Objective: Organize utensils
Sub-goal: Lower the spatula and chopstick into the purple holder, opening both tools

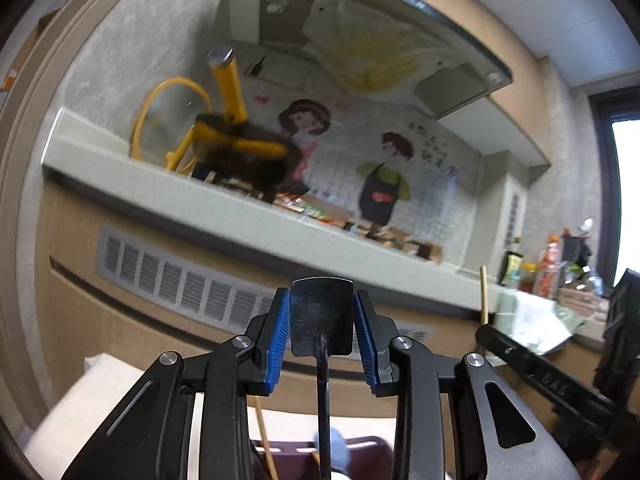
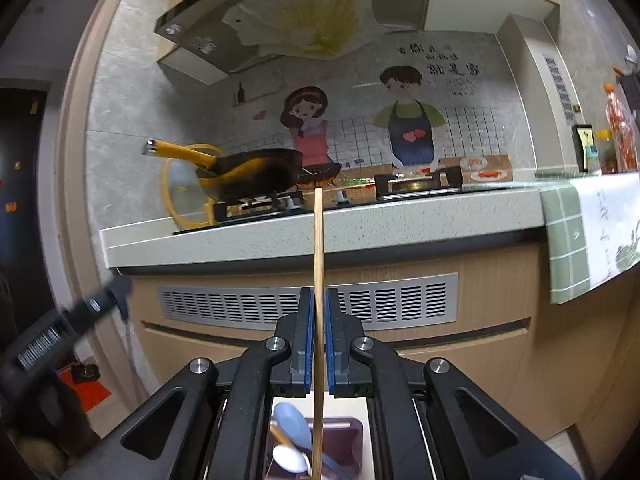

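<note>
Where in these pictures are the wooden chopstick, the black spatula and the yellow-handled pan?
wooden chopstick (image 2: 318, 248), right wrist view, on its upright shaft above the blue pads.
black spatula (image 1: 322, 316), left wrist view, on the flat blade.
yellow-handled pan (image 2: 256, 176), right wrist view, on its dark outer wall.

Pan (image 2: 256, 172) on stove (image 2: 260, 204), counter (image 2: 320, 236) behind, utensil holder (image 2: 344, 436) below jaws

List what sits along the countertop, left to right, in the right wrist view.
Yellow-rimmed lid → black pan → chopstick crossing in front → second burner → green cloth → bottles.
</note>
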Demonstrator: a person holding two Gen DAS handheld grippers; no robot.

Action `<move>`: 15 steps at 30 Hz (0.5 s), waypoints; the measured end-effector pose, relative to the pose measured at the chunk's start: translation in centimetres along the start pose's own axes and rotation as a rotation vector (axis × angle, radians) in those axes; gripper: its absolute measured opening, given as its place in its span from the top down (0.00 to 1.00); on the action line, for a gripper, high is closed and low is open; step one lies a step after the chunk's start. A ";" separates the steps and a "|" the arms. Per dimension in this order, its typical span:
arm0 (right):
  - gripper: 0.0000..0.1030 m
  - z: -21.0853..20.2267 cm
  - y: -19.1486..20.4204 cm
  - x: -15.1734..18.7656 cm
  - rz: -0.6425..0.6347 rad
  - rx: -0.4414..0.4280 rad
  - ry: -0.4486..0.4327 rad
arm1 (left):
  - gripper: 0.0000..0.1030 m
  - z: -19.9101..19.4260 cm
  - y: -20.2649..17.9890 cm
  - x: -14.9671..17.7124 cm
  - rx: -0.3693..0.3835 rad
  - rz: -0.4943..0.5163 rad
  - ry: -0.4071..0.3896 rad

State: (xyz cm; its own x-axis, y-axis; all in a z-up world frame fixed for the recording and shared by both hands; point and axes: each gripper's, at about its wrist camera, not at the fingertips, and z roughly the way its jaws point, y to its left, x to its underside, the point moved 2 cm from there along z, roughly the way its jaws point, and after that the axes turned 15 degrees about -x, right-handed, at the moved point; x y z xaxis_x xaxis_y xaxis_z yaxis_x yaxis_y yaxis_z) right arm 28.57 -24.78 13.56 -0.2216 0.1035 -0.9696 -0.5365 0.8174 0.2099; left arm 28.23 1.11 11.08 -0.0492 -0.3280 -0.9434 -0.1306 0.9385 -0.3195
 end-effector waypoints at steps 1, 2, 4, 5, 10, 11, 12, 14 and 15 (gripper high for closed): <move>0.96 0.9 -0.4 0.6 0.002 0.002 0.009 | 0.68 0.9 0.1 0.7 -0.010 -0.004 0.009; 0.96 1.8 -0.7 1.1 0.000 0.008 0.018 | 0.68 2.0 0.2 1.4 -0.022 -0.003 0.018; 0.96 3.3 -1.2 2.0 -0.009 0.007 0.040 | 0.68 3.2 0.0 2.5 -0.043 0.014 0.019; 0.96 4.1 -1.5 2.4 -0.013 0.009 0.053 | 0.68 3.6 -0.2 3.2 -0.045 0.020 0.019; 0.96 6.6 -2.8 4.4 -0.010 0.018 0.077 | 0.68 5.0 -0.6 4.9 -0.043 0.028 0.033; 0.96 6.8 -2.9 4.8 -0.014 0.018 0.074 | 0.68 5.2 -0.6 5.3 -0.042 0.036 0.039; 0.96 7.1 -3.1 5.3 -0.014 0.019 0.079 | 0.68 5.1 -0.5 5.8 -0.041 0.043 0.048; 0.96 7.3 -3.2 6.3 -0.021 0.019 0.086 | 0.68 5.2 -0.1 6.7 -0.031 0.051 0.088; 0.96 7.1 -3.1 6.8 -0.024 0.014 0.091 | 0.68 5.1 0.1 7.2 -0.017 0.048 0.117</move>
State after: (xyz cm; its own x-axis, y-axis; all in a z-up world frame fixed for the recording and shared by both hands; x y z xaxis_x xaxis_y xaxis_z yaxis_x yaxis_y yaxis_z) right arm 34.56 -22.59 5.46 -0.2822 0.0321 -0.9588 -0.5317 0.8267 0.1842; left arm 32.86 -0.60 3.83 -0.1706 -0.2942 -0.9404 -0.1419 0.9518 -0.2720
